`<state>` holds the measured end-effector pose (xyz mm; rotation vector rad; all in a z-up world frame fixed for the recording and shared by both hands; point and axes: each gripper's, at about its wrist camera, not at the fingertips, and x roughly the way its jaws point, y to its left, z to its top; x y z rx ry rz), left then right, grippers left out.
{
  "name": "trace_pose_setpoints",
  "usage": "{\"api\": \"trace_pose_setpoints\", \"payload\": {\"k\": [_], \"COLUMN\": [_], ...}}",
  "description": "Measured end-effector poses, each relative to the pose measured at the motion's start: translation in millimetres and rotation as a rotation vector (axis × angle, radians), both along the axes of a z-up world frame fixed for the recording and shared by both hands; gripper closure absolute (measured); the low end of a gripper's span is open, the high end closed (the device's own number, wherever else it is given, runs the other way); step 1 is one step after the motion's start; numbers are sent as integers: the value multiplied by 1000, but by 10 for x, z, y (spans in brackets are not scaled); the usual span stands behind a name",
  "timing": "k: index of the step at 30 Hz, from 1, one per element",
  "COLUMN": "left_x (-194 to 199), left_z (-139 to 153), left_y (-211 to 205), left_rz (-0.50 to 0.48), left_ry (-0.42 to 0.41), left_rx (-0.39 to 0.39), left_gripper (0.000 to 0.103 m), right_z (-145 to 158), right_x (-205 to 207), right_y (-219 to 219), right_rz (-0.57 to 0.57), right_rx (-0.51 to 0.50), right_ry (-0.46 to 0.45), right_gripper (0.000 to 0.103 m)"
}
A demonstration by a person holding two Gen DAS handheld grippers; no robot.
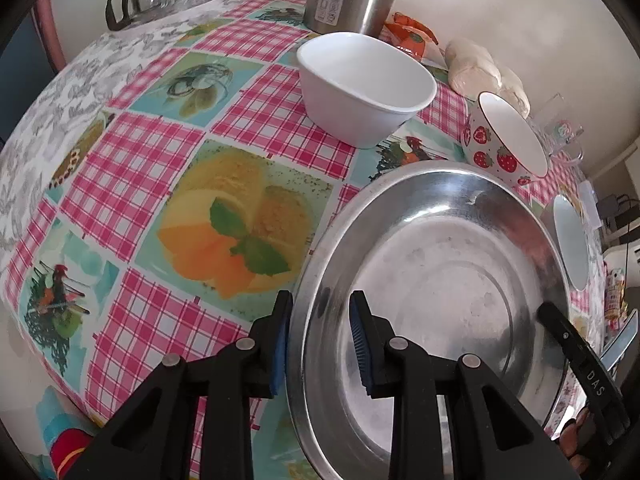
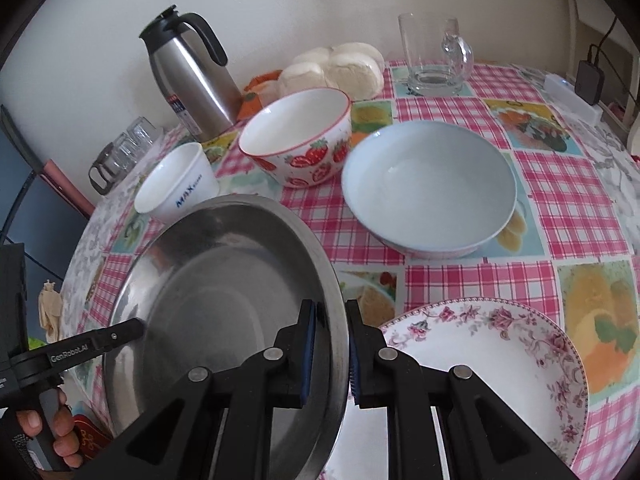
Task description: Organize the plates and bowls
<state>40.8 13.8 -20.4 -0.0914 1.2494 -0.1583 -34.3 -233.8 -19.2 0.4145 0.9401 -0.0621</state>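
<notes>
Steel plate (image 2: 224,292) tilted, hollow facing up; left gripper (image 1: 320,340) and right gripper (image 2: 330,352) apparently clamp opposite rims.

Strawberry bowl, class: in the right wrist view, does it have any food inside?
No. The strawberry bowl stands upright on the table, and its white inside is bare.
</notes>
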Motion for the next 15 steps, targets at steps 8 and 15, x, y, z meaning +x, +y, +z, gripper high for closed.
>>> {"api": "trace_pose_setpoints", "payload": {"k": [8, 15], "left_x": [-22, -37], "left_z": [-44, -49], "left_y": [-7, -15], "left_rz": [-3, -12], "left_ry": [30, 43], "left_rx": [10, 11], "left_gripper": [73, 73], "right_z": [8, 17], "right_x": [1, -18], "right_y": [6, 13], "right_rz": [6, 4], "right_rx": [-2, -12], "right_ry": [3, 9], "right_gripper": [86, 86]}}
